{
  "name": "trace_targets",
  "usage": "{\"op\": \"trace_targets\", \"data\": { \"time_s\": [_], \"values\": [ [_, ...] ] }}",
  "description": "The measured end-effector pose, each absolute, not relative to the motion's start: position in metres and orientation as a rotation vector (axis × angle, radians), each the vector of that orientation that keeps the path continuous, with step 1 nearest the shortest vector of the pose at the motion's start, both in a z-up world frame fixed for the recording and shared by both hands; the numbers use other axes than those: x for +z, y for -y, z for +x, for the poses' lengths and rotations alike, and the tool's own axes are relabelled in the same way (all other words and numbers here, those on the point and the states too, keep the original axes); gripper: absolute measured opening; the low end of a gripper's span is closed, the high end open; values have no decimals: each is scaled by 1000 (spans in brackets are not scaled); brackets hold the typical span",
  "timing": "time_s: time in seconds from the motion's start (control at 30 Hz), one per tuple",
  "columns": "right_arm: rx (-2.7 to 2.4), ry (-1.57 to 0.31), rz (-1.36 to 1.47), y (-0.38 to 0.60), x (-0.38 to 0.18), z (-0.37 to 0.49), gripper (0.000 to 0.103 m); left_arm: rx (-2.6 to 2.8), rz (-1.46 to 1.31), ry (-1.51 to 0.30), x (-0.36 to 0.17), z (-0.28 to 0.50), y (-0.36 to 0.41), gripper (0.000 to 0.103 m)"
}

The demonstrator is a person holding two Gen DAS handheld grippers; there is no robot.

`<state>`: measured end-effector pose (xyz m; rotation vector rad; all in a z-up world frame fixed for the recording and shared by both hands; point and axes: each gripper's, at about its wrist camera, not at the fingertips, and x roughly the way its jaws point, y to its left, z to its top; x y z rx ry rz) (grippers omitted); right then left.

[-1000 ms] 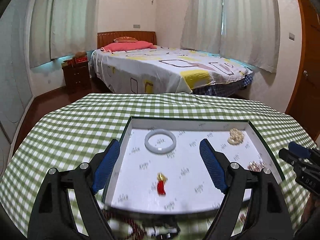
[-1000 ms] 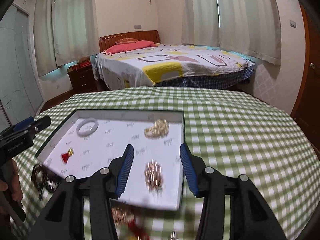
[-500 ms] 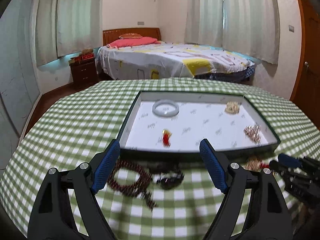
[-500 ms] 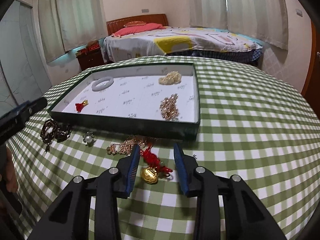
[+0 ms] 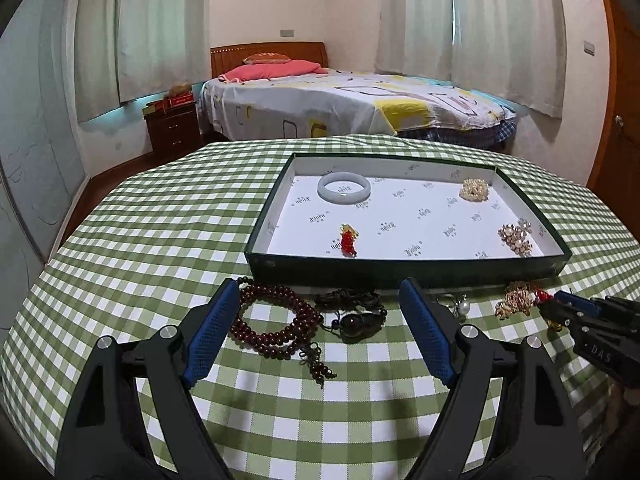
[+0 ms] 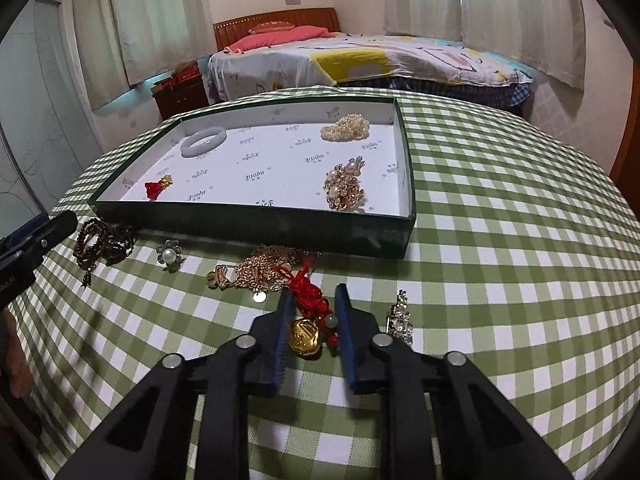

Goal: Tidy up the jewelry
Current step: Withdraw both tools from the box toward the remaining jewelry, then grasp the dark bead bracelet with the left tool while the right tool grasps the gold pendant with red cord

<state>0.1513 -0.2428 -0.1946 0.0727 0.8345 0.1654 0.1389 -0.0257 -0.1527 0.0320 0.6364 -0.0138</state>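
Four pieces already in the box (image 6: 256, 224): bangle, red charm, two gold clusters. Left on the near cloth: beads (image 5: 276, 320), ring, chain, clip. Right gripper (image 6: 310, 296) just closing around the red-corded pendant (image 6: 306, 334); left gripper (image 5: 320, 316) spread, empty.

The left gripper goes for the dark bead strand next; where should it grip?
Grip the bead strand across its doubled loop, coming from above: it lies flat on the cloth, and its tail looks too thin. The left gripper is open above it.
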Motion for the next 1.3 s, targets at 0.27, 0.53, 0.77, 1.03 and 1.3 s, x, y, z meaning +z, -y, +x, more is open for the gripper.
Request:
{"op": "trace_targets", "data": {
  "time_s": [0.27,0.53,0.77,1.03,1.3],
  "values": [
    [176,-829,71,242,-192,148,14,-11,13,-667,-160,140,22,80],
    [180,-825,73,242,-191,146,13,14,-22,-696,-166,142,8,80],
    [183,-824,75,241,-191,147,13,42,-22,-721,-173,143,-1,80],
    [184,-824,76,241,-191,147,13,106,-33,-787,-181,158,-15,80],
    [184,-825,79,241,-191,148,13,160,-46,-816,-185,159,-32,79]
  ]
}}
